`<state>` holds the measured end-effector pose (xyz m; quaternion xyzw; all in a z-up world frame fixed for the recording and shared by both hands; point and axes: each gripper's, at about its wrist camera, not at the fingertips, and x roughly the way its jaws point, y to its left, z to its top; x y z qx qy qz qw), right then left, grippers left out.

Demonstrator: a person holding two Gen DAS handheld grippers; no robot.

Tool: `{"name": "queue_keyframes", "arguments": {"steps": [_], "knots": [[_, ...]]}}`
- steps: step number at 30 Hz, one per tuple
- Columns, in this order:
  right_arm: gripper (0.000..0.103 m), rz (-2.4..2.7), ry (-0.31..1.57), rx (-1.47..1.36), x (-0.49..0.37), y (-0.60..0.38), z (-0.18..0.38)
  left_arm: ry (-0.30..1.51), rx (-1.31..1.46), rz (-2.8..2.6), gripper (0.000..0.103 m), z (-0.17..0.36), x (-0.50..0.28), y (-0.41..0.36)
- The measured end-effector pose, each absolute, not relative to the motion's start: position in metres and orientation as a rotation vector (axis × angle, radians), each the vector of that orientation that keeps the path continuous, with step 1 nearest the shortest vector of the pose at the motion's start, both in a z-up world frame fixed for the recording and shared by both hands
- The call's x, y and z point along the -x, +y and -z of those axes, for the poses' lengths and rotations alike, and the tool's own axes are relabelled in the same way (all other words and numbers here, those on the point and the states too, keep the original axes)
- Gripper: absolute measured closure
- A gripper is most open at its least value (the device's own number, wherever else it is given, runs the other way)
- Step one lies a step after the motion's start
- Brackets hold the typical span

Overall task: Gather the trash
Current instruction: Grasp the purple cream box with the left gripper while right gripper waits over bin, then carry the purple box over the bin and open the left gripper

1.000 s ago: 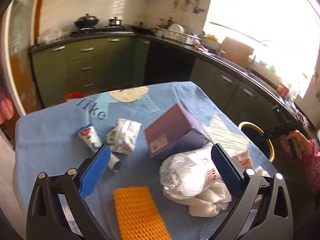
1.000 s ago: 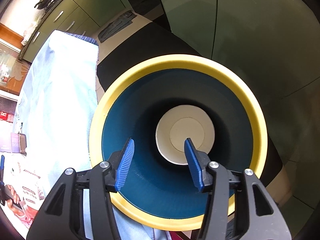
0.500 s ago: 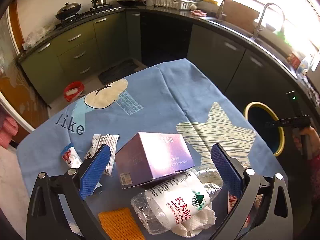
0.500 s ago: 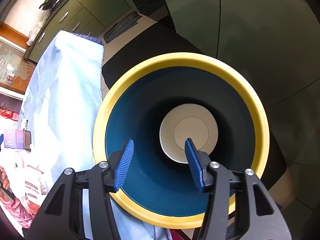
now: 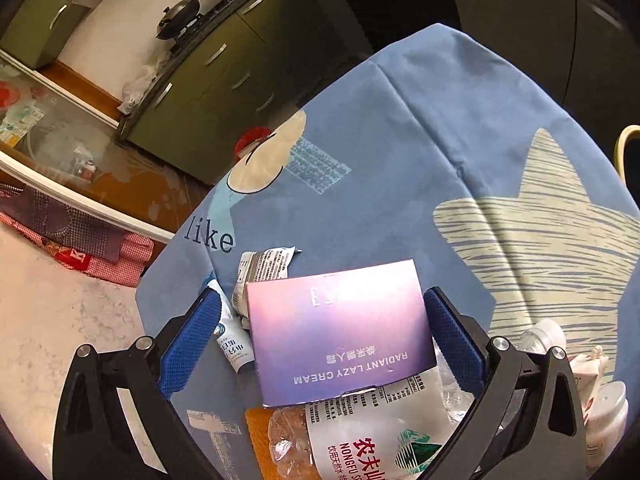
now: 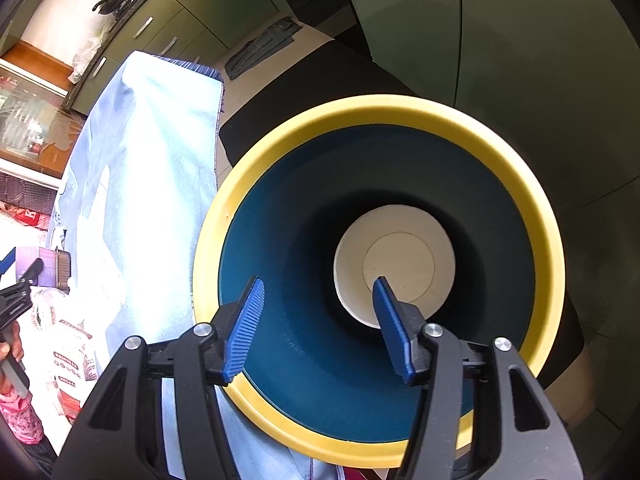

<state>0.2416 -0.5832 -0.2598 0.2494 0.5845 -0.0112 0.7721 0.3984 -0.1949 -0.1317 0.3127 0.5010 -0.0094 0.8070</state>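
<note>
My left gripper point(image 5: 320, 328) is open, its blue pads on either side of a purple cream box point(image 5: 340, 328) that lies on the blue tablecloth point(image 5: 400, 160). The right pad looks close to the box edge; the left pad stands apart. A crushed water bottle point(image 5: 368, 440) lies under the box's near edge. A small tube point(image 5: 234, 344) and a foil wrapper point(image 5: 264, 268) lie at the left. My right gripper point(image 6: 318, 320) is open and empty above the mouth of a blue bin with a yellow rim point(image 6: 376, 112). A white disc point(image 6: 396, 264) lies at the bin's bottom.
An orange sponge point(image 5: 256, 440), a white jar point(image 5: 604, 412) and white wrappers point(image 5: 588, 364) lie near the table's front. The bin rim point(image 5: 624, 148) shows past the table's right edge. Green kitchen cabinets point(image 5: 240, 60) stand beyond. More packets point(image 6: 76, 364) lie on the table.
My left gripper has moved forward and down over the purple box, which now sits between its pads. The right gripper has stayed over the bin, open.
</note>
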Motion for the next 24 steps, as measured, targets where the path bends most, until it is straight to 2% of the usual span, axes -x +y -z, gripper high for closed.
{"name": "queue_keyframes", "arguments": {"steps": [3,4,5,6,14,24], "knots": [[0.048,0.021,1.258,-0.548,-0.239,-0.586,0.261,1.071,-0.662,0.005,0.004,0.136,-0.400,-0.194],[0.048,0.021,1.255,-0.552,-0.238,-0.588,0.262,1.074,-0.658,0.005,0.007,0.137,-0.400,-0.193],[0.048,0.019,1.252,-0.555,-0.236,-0.589,0.262,1.087,-0.650,0.008,0.017,0.138,-0.400,-0.191],[0.048,0.018,1.250,-0.557,-0.235,-0.590,0.263,1.100,-0.642,0.011,0.020,0.141,-0.400,-0.190],[0.048,0.023,1.222,-0.569,-0.222,-0.598,0.260,1.095,-0.562,0.053,0.025,0.124,-0.396,-0.179],[0.048,0.023,1.129,-0.570,-0.194,-0.602,0.239,0.989,-0.499,0.181,0.026,0.059,-0.360,-0.189]]}}
